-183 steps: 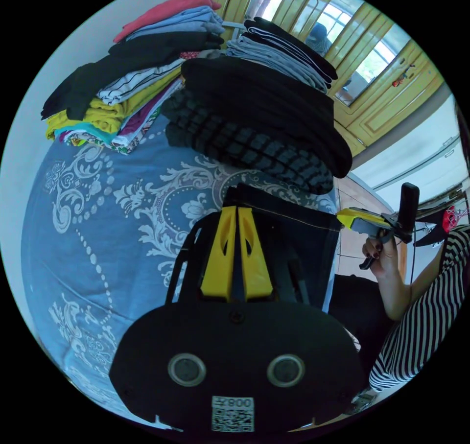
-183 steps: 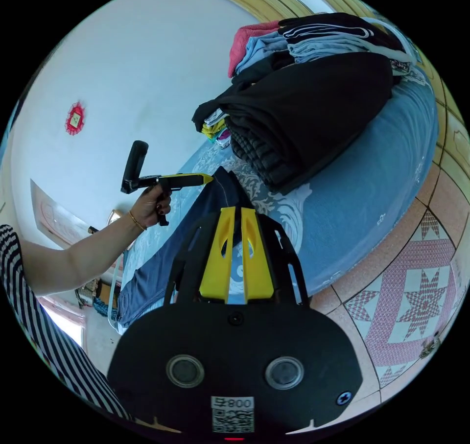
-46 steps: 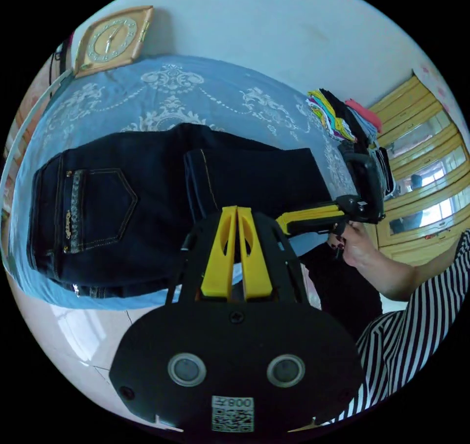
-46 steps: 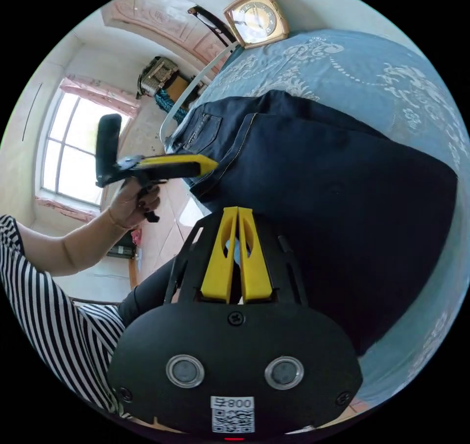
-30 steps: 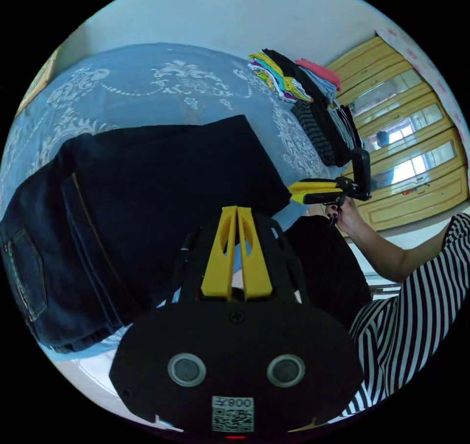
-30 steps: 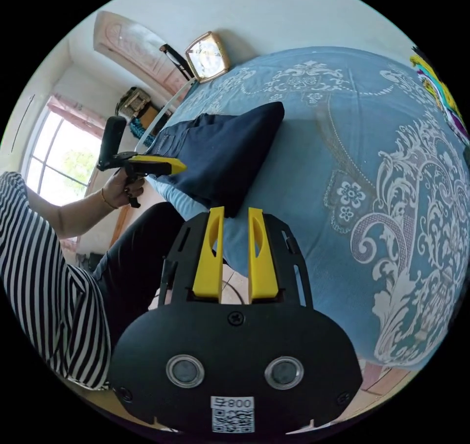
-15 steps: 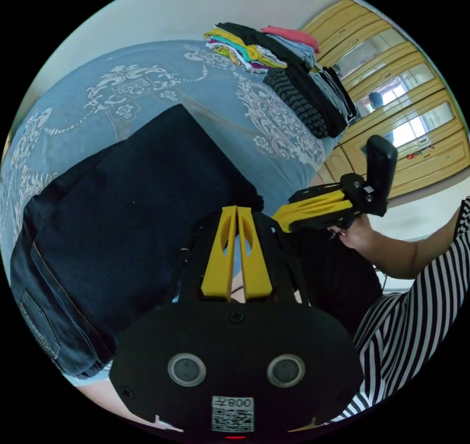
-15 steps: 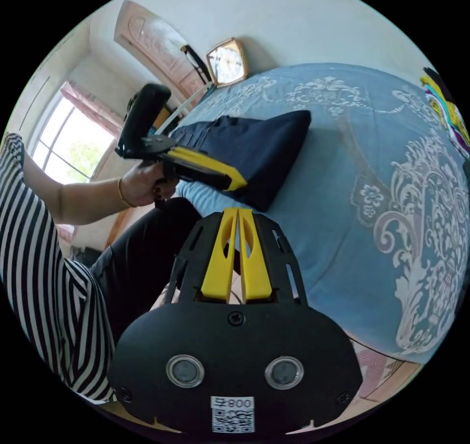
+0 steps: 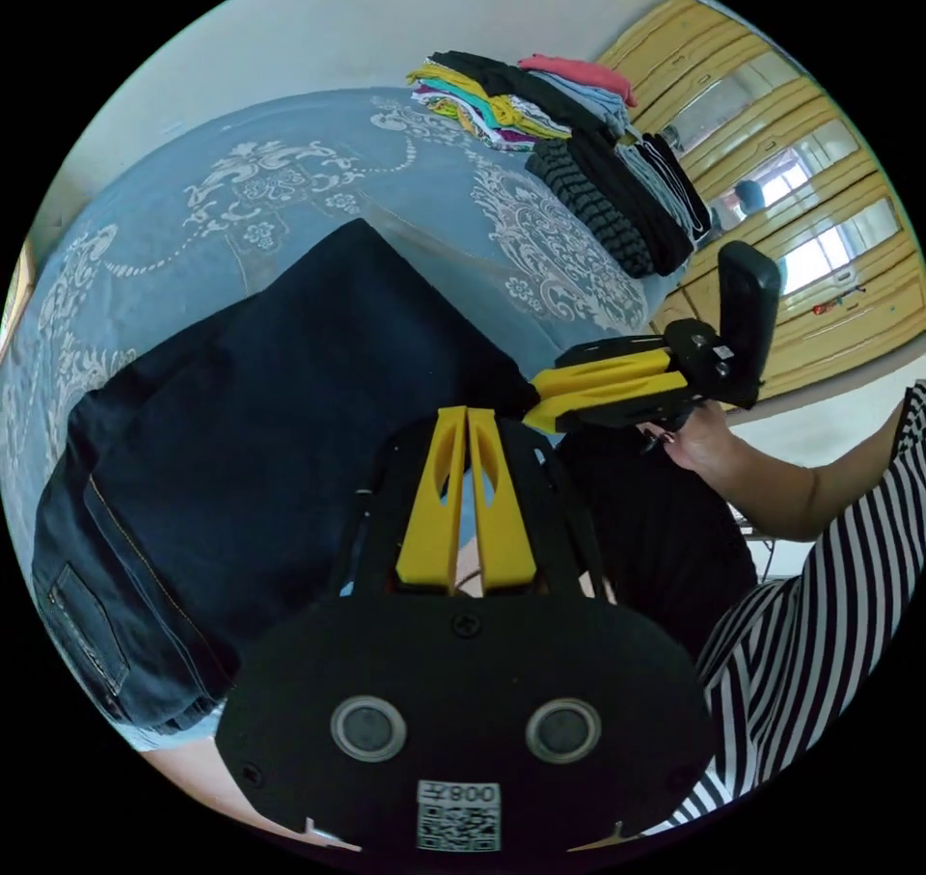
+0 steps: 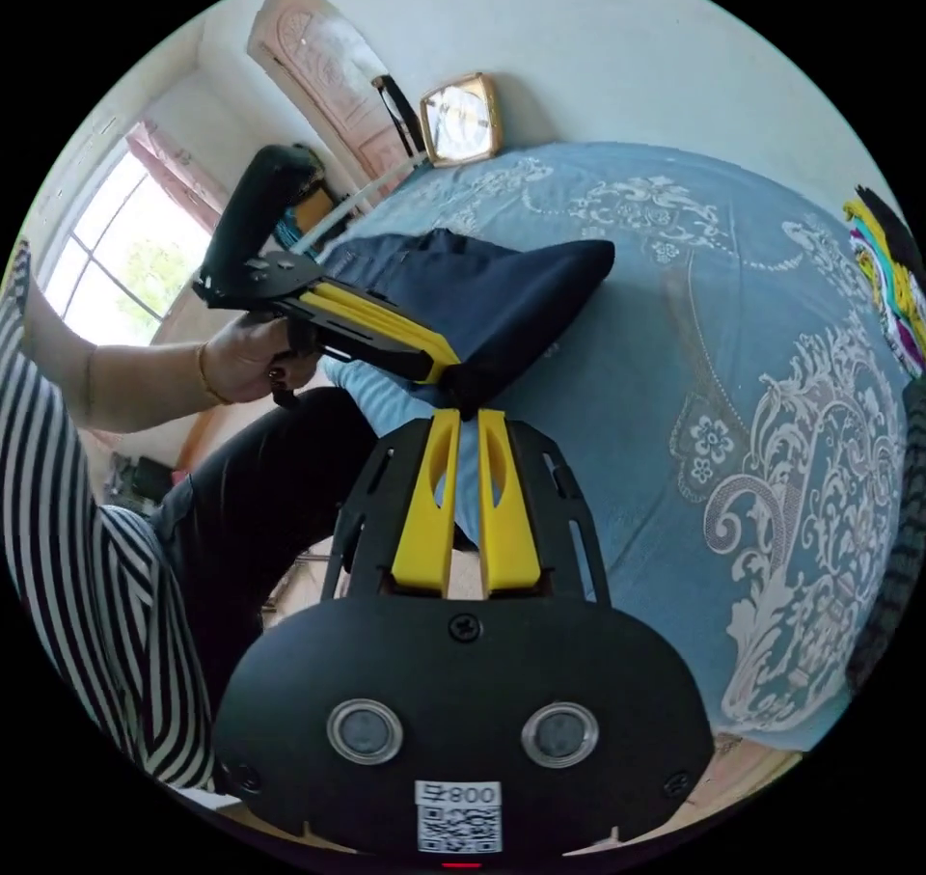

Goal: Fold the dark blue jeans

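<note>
Jeans [image 9: 260,431] corner touching right claw [image 9: 532,410] tip.

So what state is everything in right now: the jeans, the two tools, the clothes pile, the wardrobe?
Dark blue jeans: folded over, lying flat on the bed.
Left gripper: jaws shut, nothing between them.
Right gripper: jaws slightly open, tips at the jeans' near corner.
Clothes pile: folded and stacked at the bed's far end.
Wardrobe doors: closed.
</note>
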`<state>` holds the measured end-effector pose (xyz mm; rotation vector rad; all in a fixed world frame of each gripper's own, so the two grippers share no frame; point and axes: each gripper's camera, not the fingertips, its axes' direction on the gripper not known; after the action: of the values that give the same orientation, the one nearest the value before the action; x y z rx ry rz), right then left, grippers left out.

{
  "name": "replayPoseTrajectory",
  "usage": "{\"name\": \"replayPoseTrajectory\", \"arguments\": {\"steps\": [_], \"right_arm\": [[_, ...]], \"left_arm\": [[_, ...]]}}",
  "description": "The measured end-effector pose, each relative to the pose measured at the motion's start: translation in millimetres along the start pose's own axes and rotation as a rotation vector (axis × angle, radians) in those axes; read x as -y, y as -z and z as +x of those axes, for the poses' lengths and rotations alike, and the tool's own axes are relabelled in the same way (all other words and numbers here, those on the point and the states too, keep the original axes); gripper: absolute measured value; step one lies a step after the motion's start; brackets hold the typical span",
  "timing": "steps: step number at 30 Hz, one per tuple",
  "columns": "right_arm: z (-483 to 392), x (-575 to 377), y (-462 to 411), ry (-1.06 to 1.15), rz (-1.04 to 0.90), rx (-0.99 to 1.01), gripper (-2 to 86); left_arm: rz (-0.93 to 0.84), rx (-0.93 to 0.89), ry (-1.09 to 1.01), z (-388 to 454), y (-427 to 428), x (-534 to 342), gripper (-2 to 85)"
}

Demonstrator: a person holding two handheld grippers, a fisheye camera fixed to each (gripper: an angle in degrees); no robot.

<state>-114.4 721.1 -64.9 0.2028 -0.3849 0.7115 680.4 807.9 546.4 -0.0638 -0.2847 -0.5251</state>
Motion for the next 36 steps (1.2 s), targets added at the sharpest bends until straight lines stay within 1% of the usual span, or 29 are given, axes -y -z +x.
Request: {"name": "replayPoseTrajectory", "arguments": {"steps": [1,2,3,5,9,11,13,14,16,19,21,23,26,28,29,32,36], "right_arm": [[-1.5,0.3,-12.5,0.008,-0.058,-0.077,3.1],[3.4,-3.1,-24.7,0.002,-0.109,-0.110,2.7],[7.9,-5.6,-24.1,-0.014,-0.089,-0.090,2.6],[33.7,-12.9,-16.4,-0.097,-0.073,0.051,1.6],[62.0,-26.0,-4.7,-0.168,-0.037,0.152,1.0],[89.7,-28.4,3.5,-0.248,0.008,0.222,1.5],[114.3,-24.9,3.0,-0.305,0.034,0.275,3.0],[129.0,-19.9,-1.1,-0.335,0.036,0.324,4.4],[144.7,-11.8,-12.3,-0.362,0.029,0.384,6.2],[160.6,-1.3,-37.9,-0.403,-0.033,0.519,6.7],[166.5,0.9,-38.2,-0.408,-0.010,0.572,6.0],[169.3,4.8,-32.3,-0.410,0.001,0.572,4.8],[167.4,14.1,-27.4,-0.371,-0.021,0.555,4.3],[172.9,19.6,-23.6,-0.350,-0.038,0.547,4.3],[182.9,20.9,-19.6,-0.354,-0.021,0.576,4.4],[223.2,19.6,-10.7,-0.453,0.111,0.636,6.0],[255.6,45.9,-23.5,-0.514,0.097,0.596,11.3]], "left_arm": [[-0.018,0.015,-0.002,3.8,-5.9,0.8,0.1],[-0.076,0.034,-0.004,10.1,-21.0,2.5,0.1],[-0.062,0.034,-0.004,15.9,-27.5,2.9,0.2],[-0.061,0.006,0.034,22.8,-29.4,5.1,0.3],[-0.004,0.037,0.040,51.5,-26.4,-3.1,1.2],[0.044,0.024,0.036,65.5,-22.5,-7.6,2.3],[0.083,-0.003,0.027,79.9,-20.8,-10.2,4.5],[0.100,-0.007,0.017,90.8,-21.6,-10.6,7.1],[0.095,0.005,0.006,106.8,-26.5,-8.9,10.8],[0.060,0.098,-0.050,136.8,-38.7,-3.4,14.1],[0.027,0.197,-0.085,159.3,-49.9,2.2,15.0],[0.019,0.278,-0.090,173.7,-55.7,5.2,14.3],[0.016,0.436,-0.067,192.3,-58.9,7.0,9.8],[0.019,0.408,-0.055,195.8,-54.6,4.9,8.1],[0.037,0.383,-0.044,195.9,-48.4,1.6,6.8],[0.081,0.313,-0.028,195.1,-31.9,-6.3,4.2],[0.077,0.322,-0.066,204.9,-20.7,-9.4,2.9]]}}
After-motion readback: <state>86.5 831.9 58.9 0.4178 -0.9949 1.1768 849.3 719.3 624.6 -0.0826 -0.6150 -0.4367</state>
